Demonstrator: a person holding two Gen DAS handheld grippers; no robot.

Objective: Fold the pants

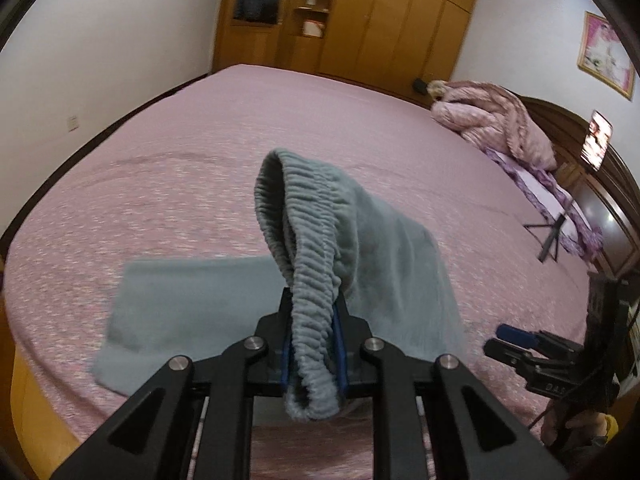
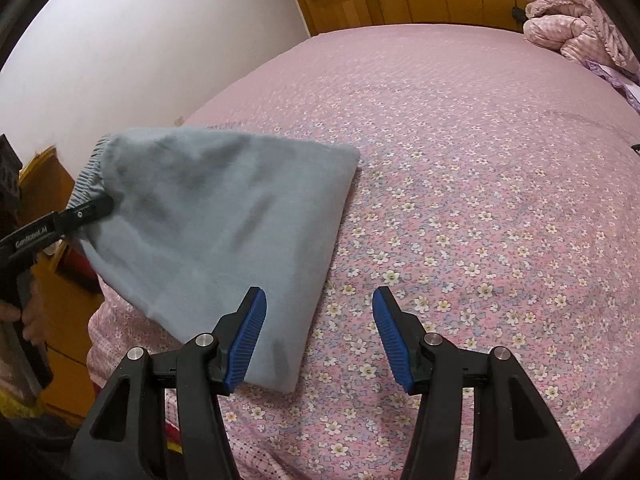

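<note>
Grey-blue fleece pants [image 2: 216, 216] lie partly folded on the pink flowered bed [image 2: 460, 184]. My left gripper [image 1: 312, 344] is shut on their ribbed elastic waistband [image 1: 308, 240], which stands lifted off the bed and loops up above the blue pads. In the right wrist view that same left gripper [image 2: 102, 204] pinches the waistband at the far left, held by a hand [image 2: 24, 316]. My right gripper [image 2: 319, 336] hovers open over the bed beside the near corner of the pants, nothing between its blue pads [image 2: 250, 336]. In the left wrist view the right gripper [image 1: 516, 342] shows at the right edge.
A bunched pink quilt [image 1: 496, 116] lies at the bed's far right by a dark wooden headboard [image 1: 592, 168]. A small tripod [image 1: 550, 236] stands on the bed's right side. A wooden wardrobe [image 1: 384, 24] lines the far wall. The bed's left edge drops beside a wooden cabinet [image 2: 60, 280].
</note>
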